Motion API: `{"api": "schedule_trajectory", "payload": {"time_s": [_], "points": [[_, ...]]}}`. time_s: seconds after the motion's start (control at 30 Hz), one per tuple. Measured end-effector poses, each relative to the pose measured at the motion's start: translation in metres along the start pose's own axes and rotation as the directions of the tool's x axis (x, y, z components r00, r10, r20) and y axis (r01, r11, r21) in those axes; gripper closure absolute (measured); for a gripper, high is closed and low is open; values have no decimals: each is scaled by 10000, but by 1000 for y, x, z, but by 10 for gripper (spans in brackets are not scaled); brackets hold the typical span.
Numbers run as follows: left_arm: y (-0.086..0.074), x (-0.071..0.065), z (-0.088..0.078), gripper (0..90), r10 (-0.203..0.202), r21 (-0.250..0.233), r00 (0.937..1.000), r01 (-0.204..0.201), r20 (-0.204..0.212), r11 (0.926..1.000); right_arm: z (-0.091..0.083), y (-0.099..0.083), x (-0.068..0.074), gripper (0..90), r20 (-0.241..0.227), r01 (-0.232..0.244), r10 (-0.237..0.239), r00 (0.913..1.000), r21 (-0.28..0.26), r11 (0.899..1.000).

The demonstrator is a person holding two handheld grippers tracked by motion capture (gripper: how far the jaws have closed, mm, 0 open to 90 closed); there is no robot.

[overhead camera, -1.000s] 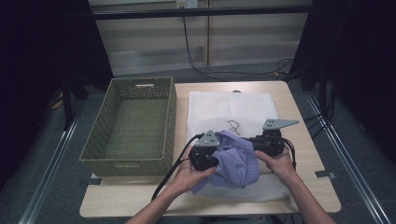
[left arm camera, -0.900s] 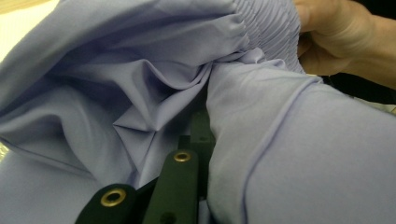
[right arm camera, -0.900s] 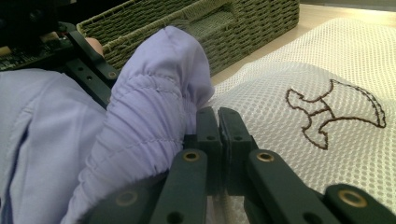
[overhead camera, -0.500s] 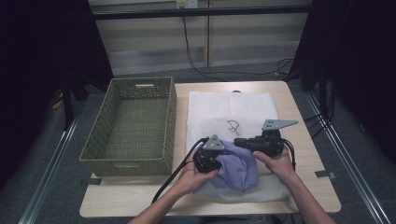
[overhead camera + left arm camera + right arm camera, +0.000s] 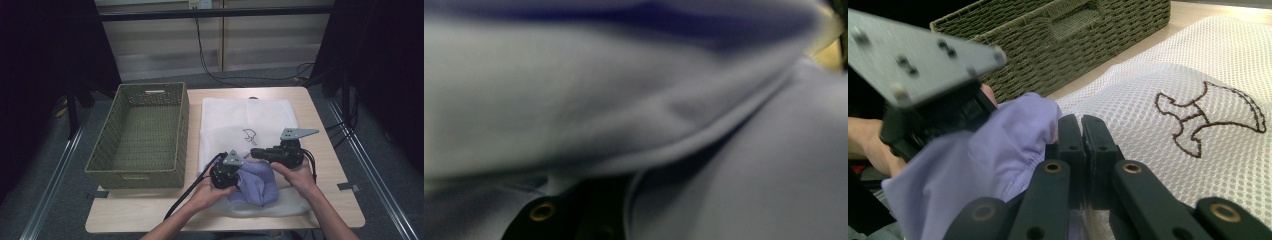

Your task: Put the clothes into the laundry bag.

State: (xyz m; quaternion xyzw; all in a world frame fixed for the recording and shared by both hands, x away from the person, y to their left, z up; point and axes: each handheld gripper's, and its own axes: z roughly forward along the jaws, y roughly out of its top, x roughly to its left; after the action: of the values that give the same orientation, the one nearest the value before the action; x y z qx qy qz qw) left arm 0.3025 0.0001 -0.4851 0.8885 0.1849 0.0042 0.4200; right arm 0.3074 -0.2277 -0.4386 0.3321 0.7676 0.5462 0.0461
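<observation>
Both claws clamp the lilac cloth (image 5: 256, 184), which lies bunched on the near end of the white mesh bag (image 5: 245, 117), well to the right of the woven basket (image 5: 137, 172). The left claw (image 5: 229, 176) pinches its left edge and the right claw (image 5: 1082, 145), jaws pressed together, its far edge. Holding two edges likely lets the person fold or lift it without it slumping onto the surface (image 5: 325, 130).

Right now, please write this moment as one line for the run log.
left gripper: shut on purple cloth | right gripper: shut on purple cloth | cloth over white mesh bag | basket: left of bag
</observation>
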Motion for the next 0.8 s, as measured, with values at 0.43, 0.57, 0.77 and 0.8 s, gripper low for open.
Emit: {"api": "schedule_trajectory", "payload": {"time_s": [0.43,0.57,0.77,0.8], "points": [[-6,-1,9,776,35,484,9998,-24,-220,9988,-1,1,0,885,28,-6,6,10000,-46,10000],[-4,0,6,693,-41,361,10000,42,-17,9993,-1,1,0,884,39,-18,18,10000,-51,10000],[1,-5,-10,522,-192,218,9997,189,144,9996,-1,0,-2,885,34,-104,104,9999,-65,9999],[1,-6,-12,491,-185,160,9997,183,128,9997,-1,-1,-2,885,31,-86,86,10000,-59,9999]]}}
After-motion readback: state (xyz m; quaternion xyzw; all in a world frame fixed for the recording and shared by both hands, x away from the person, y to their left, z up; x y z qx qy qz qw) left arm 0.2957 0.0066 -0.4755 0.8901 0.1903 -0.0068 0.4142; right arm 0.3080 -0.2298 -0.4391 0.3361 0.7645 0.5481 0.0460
